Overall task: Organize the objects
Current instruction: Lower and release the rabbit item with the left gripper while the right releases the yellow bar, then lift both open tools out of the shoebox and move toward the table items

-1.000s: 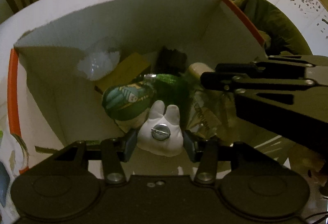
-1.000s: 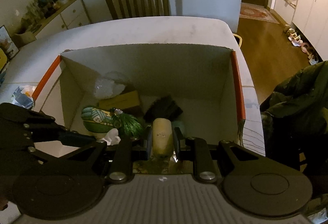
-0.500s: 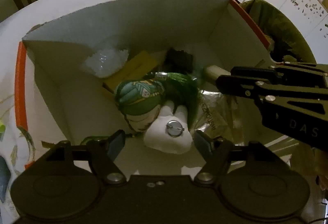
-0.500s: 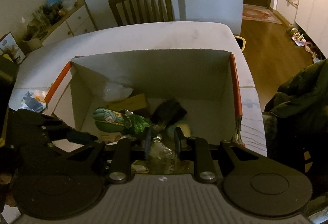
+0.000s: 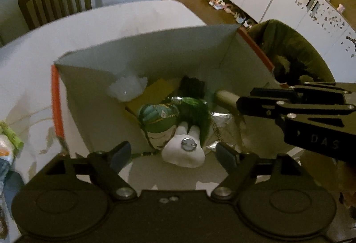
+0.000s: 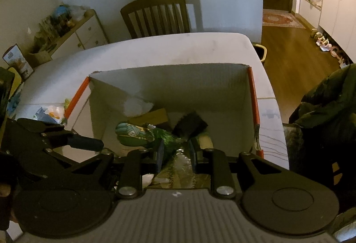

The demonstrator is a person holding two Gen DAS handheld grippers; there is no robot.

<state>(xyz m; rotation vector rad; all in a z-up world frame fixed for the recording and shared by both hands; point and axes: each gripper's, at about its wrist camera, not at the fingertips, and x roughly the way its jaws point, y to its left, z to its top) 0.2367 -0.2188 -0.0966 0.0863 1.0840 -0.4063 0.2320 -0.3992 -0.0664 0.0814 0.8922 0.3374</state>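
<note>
"DAS" embossed on right tool body; foil packet print unreadable.

Both wrist views look steeply down, close, into the same cardboard box.

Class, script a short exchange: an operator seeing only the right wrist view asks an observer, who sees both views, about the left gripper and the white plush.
Operator: Is the left gripper gripping the white plush?
Observer: No. Its jaws have just been opening; the plush lies between them, untouched.
Operator: Anything on the plush?
Observer: A round metal badge is pinned on its top.
</note>
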